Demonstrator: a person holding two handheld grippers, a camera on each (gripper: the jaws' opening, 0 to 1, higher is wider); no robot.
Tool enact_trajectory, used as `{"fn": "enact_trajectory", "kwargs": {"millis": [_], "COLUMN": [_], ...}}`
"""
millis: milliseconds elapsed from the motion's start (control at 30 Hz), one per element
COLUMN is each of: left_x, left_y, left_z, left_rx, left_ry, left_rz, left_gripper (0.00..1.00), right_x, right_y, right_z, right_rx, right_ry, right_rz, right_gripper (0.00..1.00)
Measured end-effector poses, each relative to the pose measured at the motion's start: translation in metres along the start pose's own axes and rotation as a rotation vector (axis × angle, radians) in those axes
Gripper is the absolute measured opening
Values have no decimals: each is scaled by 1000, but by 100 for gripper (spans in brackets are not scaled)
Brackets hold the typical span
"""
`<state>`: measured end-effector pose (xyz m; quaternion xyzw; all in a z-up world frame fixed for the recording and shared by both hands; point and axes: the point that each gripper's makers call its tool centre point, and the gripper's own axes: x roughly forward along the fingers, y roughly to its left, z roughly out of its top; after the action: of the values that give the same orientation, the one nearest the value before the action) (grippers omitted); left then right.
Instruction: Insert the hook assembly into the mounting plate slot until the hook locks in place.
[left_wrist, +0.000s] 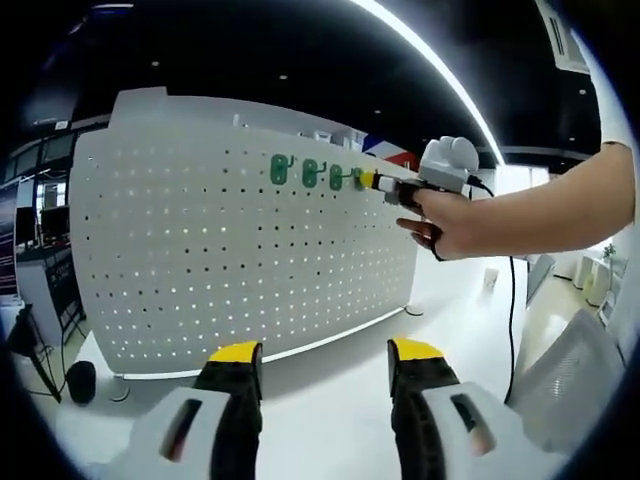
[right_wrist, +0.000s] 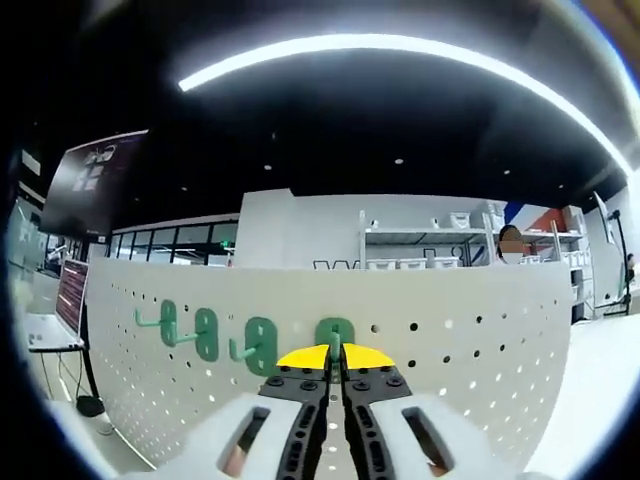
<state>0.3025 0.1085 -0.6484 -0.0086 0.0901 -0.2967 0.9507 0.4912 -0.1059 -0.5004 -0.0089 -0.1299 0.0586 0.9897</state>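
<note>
Hook (right_wrist: 335, 335) held by right hand-held gripper (right_wrist: 335, 357) against white pegboard (right_wrist: 450, 340).

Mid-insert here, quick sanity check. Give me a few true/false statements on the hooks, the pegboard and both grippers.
1. The right gripper is shut on a green hook at the pegboard. True.
2. The left gripper holds a hook. False: it is open, holding nothing, back from the board.
3. The hooks are red. False: they are green.
4. The pegboard stands upright on a white table. True.
5. Three other green hooks sit on the board beside the held one. True.
6. The pegboard is black. False: it is white.
</note>
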Motion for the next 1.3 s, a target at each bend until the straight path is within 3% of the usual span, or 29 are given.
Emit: {"fn": "enact_trajectory", "kwargs": {"millis": [67, 133, 200, 433, 667, 800, 1033, 1133, 1300], "left_x": [-1, 0, -1, 1, 2, 2, 3, 3, 4], "left_y": [0, -1, -1, -2, -1, -2, -2, 0, 1], "left_z": [-1, -3, -3, -3, -1, 0, 0, 1, 3], "left_rx": [-4, -4, -4, -3, -5, -4, 3, 2, -4], "left_ry": [3, 6, 7, 7, 5, 3, 3, 3, -7], "left_rz": [1, -1, -2, -7, -5, -7, -8, -5, 2], "left_gripper": [52, 51, 51, 51, 52, 52, 53, 53, 53], "right_x": [3, 2, 2, -1, -6, -8, -9, -14, -23], "right_y": [0, 0, 0, 3, 5, 5, 5, 9, 16], "right_z": [-1, -2, 0, -4, -12, -10, -10, -13, -15], "right_rx": [0, 77, 33, 39, 98, 111, 99, 75, 132], "right_ry": [17, 25, 31, 52, 88, 77, 82, 96, 89], "right_rz": [3, 15, 18, 44, 64, 78, 86, 127, 230], "right_gripper": [1, 2, 2, 9, 32, 38, 37, 37, 45]}}
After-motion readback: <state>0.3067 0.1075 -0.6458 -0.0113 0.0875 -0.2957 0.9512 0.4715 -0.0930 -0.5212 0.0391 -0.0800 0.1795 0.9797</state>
